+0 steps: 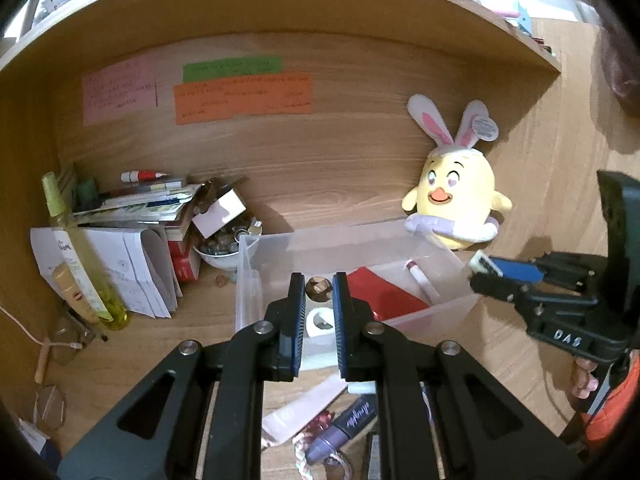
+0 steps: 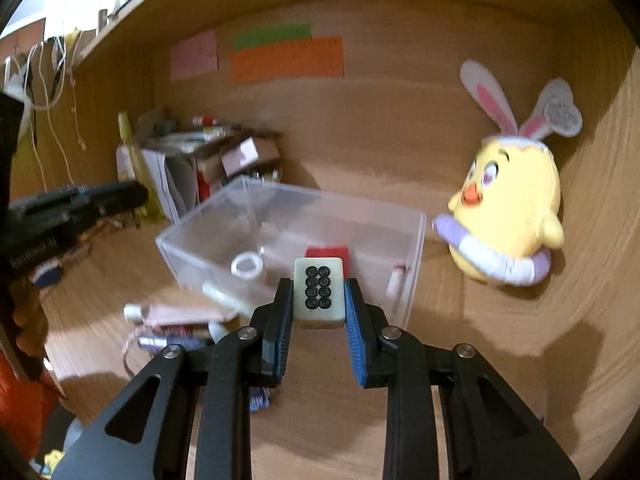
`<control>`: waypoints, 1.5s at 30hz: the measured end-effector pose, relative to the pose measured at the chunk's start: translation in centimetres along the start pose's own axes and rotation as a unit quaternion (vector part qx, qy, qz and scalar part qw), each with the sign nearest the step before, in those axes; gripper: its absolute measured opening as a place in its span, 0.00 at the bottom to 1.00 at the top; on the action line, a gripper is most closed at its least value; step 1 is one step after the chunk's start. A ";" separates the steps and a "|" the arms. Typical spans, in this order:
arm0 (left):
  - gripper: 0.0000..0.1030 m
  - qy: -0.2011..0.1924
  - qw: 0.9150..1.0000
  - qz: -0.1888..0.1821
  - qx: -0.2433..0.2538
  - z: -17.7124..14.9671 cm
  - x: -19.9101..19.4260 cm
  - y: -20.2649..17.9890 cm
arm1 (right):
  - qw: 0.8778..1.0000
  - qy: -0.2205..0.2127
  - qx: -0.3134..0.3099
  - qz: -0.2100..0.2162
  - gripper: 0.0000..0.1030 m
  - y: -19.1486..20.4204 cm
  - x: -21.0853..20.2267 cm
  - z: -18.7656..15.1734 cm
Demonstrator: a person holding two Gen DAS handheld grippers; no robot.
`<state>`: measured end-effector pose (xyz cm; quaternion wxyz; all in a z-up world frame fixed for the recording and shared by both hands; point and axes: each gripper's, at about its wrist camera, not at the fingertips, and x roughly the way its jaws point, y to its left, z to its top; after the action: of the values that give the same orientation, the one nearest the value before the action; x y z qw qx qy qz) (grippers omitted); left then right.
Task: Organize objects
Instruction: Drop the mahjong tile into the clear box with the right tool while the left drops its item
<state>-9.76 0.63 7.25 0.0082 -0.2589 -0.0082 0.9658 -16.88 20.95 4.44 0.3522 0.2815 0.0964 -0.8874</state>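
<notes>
The clear plastic bin [image 2: 288,216] on the desk is the landmark: the right gripper [image 2: 319,300] hangs just in front of its near wall, jaws clamped on a mahjong tile [image 2: 319,290], likely mid-carry, next needing a lift over the rim. The left gripper [image 1: 319,292] hovers over the bin, jaws narrowly parted around a small brown object [image 1: 319,289]; contact is unclear

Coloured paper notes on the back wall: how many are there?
3. The pink note is on the left, the green note is up at the centre, and the orange note is directly under the green one. None seems hidden.
</notes>
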 end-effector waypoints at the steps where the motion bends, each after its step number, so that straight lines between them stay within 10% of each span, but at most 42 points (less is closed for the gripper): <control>1: 0.12 0.001 1.000 0.003 0.000 0.1 0.2 0.0 | 1.000 -0.004 0.000 0.001 0.22 0.0 0.1 0.5; 14: 0.12 0.037 0.999 0.011 -0.036 0.5 4.8 2.4 | 1.000 -0.010 0.014 0.002 0.22 -0.5 3.6 4.5; 45: 0.12 0.104 0.994 -0.011 -0.038 -2.0 10.4 2.1 | 0.995 0.098 0.012 0.000 0.22 -0.6 11.8 1.4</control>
<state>-17.77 -1.26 0.25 0.0093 -0.3583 -0.0469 0.9324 -24.88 14.14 -1.06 0.3381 0.3713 0.1201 -0.8564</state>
